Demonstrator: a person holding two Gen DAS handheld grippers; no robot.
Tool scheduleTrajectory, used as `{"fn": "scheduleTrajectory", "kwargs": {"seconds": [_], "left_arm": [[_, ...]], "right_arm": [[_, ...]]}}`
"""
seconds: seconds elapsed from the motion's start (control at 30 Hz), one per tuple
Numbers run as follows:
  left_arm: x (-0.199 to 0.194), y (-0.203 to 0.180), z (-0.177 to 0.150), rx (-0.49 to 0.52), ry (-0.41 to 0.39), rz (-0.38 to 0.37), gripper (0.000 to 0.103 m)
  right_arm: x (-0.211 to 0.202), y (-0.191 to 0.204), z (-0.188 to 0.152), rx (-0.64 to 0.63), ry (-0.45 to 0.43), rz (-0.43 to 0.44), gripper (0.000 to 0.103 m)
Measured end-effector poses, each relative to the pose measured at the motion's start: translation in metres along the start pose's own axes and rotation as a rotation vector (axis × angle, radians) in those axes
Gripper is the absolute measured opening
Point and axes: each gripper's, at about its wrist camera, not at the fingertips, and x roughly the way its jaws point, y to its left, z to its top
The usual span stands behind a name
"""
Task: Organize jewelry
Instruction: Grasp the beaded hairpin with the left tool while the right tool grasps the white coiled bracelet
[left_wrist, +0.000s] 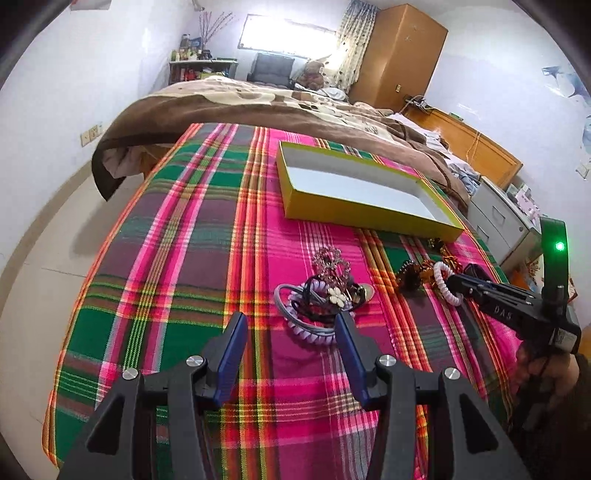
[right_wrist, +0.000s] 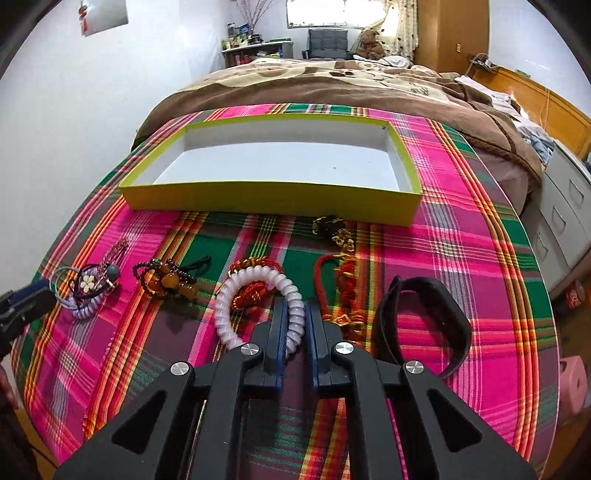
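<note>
An empty yellow-green box (left_wrist: 354, 218) (right_wrist: 258, 201) with a white inside lies on the plaid cloth. My left gripper (left_wrist: 291, 319) is open, just short of a pile of hair ties and a flower clip (left_wrist: 321, 299) (right_wrist: 88, 286). My right gripper (right_wrist: 297, 306) (left_wrist: 452, 282) is shut on a white spiral hair tie (right_wrist: 255, 291) (left_wrist: 445, 282), which still lies on the cloth. Beside it lie a brown bead bracelet (right_wrist: 166, 280), red and gold cords (right_wrist: 340, 288) and a black band (right_wrist: 439, 317).
The plaid-covered table (left_wrist: 184, 258) ends at a bed with a brown blanket (left_wrist: 258, 107) behind the box. A grey drawer cabinet (right_wrist: 565, 229) stands to the right, a white wall to the left. A dark gold knot (right_wrist: 332, 229) lies before the box.
</note>
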Motion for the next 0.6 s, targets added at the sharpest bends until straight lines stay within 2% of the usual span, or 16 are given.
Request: {"fn": "scheduleTrajectory", "kwargs": {"seconds": [0.27, 0.43, 0.5, 0.6], "left_arm": [[-0.001, -0.013, 0.015, 0.052, -0.02, -0.012, 0.049], [0.014, -0.031, 0.031, 0.107, -0.01, -0.015, 0.049], [0.027, -0.035, 0.036, 0.106, 0.019, -0.028, 0.049], [0.044, -0.036, 0.041, 0.086, 0.051, 0.01, 0.049]], "right_arm": [[-0.027, -0.007, -0.001, 0.067, -0.084, 0.064, 0.009], [-0.041, -0.007, 0.003, 0.078, -0.118, 0.085, 0.009], [-0.044, -0.004, 0.005, 0.074, -0.128, 0.094, 0.009], [-0.045, -0.002, 0.006, 0.071, -0.129, 0.099, 0.009]]}}
